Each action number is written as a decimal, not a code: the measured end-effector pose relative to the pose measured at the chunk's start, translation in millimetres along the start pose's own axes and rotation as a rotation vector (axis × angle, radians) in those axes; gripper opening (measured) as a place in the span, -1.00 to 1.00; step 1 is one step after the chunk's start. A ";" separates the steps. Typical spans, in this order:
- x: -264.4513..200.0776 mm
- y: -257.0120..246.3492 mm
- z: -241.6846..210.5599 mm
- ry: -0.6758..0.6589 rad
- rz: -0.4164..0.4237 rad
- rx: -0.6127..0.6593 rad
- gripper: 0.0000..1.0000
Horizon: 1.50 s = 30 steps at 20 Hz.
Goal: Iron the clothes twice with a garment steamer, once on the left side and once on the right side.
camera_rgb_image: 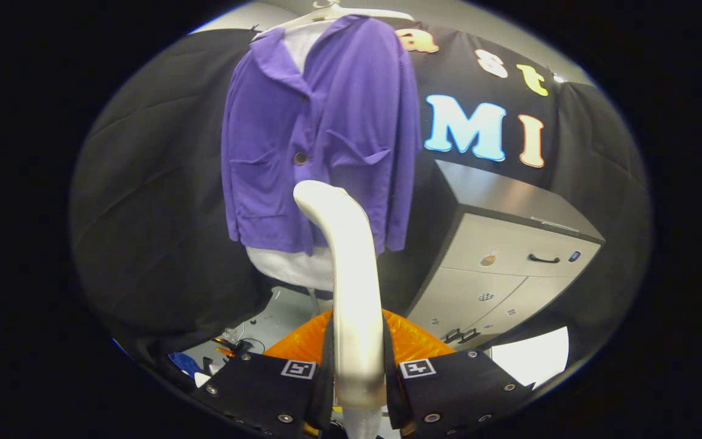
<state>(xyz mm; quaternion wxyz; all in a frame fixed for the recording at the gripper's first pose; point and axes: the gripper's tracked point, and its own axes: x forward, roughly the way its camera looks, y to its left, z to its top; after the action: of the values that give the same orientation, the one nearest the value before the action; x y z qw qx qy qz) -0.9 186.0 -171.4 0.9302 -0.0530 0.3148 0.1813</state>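
the gripper [358, 372] has both fingers clamped on the handle of the glossy white curved garment steamer [345, 256], whose head is raised near the lower middle of the purple button-front cardigan [320, 134] hanging on a white hanger [333, 12], so i'd judge both side passes are yet to be done.
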 end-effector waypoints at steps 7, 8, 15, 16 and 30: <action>-60.2 -89.2 53.6 -0.129 -0.073 0.150 -0.29; -68.0 -97.9 63.9 -0.165 -0.083 0.161 -0.29; -126.8 -138.7 128.8 -0.437 -0.179 0.197 -0.30; -131.2 -143.3 136.5 -0.468 -0.202 0.204 -0.30; -133.8 -135.8 97.0 -0.435 -0.207 0.249 -0.30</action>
<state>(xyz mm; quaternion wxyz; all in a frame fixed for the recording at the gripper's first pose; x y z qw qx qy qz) 5.9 39.8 -15.4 0.9889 0.0703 0.1203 0.0524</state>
